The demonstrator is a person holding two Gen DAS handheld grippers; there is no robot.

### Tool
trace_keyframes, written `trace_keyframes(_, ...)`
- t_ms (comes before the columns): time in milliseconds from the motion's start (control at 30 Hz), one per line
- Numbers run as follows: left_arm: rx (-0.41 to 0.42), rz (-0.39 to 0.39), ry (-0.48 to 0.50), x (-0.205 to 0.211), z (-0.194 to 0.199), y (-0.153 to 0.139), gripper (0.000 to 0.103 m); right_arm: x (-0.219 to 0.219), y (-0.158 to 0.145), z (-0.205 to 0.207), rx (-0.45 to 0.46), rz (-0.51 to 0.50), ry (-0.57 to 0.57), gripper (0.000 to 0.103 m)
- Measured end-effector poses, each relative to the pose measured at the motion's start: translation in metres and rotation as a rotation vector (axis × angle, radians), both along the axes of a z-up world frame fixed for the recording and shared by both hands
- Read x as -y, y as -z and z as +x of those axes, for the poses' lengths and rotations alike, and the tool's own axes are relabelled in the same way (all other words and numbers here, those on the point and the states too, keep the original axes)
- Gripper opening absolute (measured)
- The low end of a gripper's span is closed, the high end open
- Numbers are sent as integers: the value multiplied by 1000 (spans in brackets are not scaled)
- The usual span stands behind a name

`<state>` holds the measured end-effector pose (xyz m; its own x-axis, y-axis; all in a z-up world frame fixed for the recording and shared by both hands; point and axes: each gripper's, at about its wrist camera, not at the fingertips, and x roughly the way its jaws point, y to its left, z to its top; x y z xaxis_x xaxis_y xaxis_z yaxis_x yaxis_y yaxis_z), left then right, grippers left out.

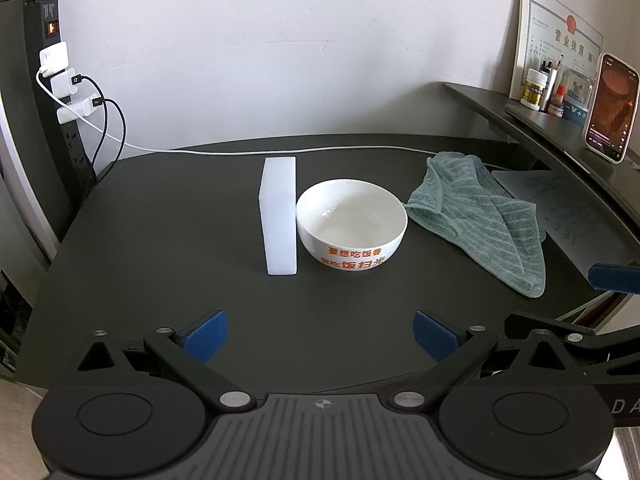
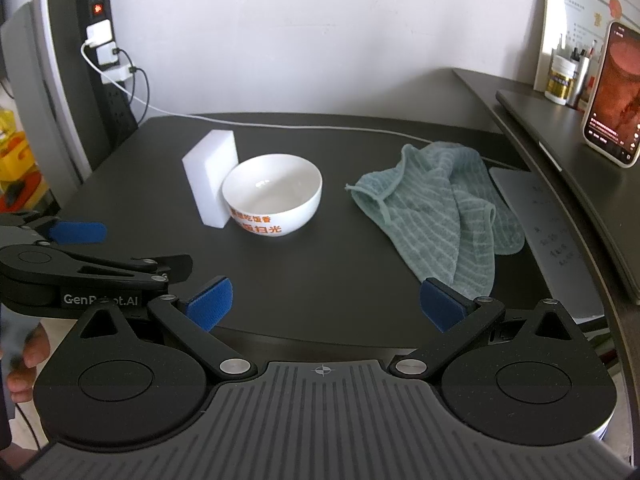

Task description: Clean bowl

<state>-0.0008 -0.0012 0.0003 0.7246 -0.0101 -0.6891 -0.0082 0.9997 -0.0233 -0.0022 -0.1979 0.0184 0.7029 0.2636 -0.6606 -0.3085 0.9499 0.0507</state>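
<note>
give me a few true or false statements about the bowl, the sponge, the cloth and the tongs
1. The white bowl sits upright with nothing visible inside. True.
2. The white sponge block lies flat, far from the bowl. False: it stands on edge right against the bowl's side.
3. The green cloth is draped over the bowl. False: it lies crumpled on the table, apart from the bowl.
4. The left tongs are open and hold nothing. True.
5. The right tongs grip the cloth. False: they are open and empty.
</note>
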Motion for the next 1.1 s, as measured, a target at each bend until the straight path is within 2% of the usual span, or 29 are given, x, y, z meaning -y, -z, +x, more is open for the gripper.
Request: trace_keyframes(1100, 5, 4, 0, -3, 0, -1, 99, -2, -1, 3, -4, -8, -3, 103)
